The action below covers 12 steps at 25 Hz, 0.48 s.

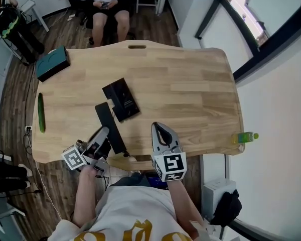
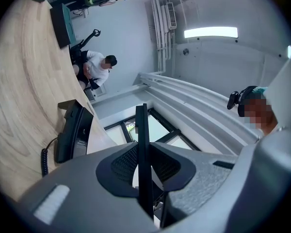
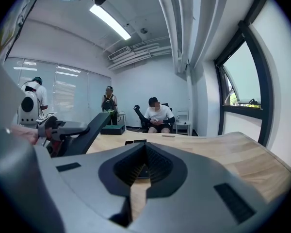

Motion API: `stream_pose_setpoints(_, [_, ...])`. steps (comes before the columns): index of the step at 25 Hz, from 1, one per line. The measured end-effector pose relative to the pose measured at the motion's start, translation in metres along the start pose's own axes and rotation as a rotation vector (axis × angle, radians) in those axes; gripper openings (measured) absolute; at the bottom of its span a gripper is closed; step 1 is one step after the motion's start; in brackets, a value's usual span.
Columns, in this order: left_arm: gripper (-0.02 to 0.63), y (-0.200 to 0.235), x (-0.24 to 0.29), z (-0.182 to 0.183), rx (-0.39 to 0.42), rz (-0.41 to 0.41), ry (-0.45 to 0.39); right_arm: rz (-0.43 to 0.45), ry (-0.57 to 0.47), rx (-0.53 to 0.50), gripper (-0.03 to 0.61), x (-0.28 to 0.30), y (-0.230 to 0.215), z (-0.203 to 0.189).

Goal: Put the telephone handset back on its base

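The black telephone base (image 1: 121,99) lies near the middle of the wooden table (image 1: 190,89), with its front end towards me. My left gripper (image 1: 105,134) is shut on the long black handset (image 1: 110,126), which is held just left of the base by the table's near edge. In the left gripper view the handset (image 2: 142,144) shows edge-on as a thin black bar between the jaws, and the base (image 2: 73,130) with its coiled cord (image 2: 44,161) sits to the left. My right gripper (image 1: 160,127) rests shut and holds nothing, over the near edge to the right of the handset.
A green cucumber (image 1: 40,112) lies at the table's left edge, and a dark teal box (image 1: 52,63) sits on the far left corner. A green bottle (image 1: 245,137) stands at the near right corner. A person (image 1: 108,4) sits on a chair beyond the table's far edge.
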<state>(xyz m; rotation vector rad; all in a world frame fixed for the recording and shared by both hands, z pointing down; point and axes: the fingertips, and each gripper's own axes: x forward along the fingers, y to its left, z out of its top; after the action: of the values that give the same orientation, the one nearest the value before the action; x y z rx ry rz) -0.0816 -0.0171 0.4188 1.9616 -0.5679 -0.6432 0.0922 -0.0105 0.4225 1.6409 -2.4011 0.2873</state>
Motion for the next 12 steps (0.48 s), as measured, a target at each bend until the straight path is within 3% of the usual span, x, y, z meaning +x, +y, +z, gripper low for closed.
stream_pose_setpoints(12, [0.075, 0.006, 0.014, 0.027, -0.005, -0.036, -0.057, 0.027, -0.018, -0.006, 0.005, 0.024, -0.001, 0.011])
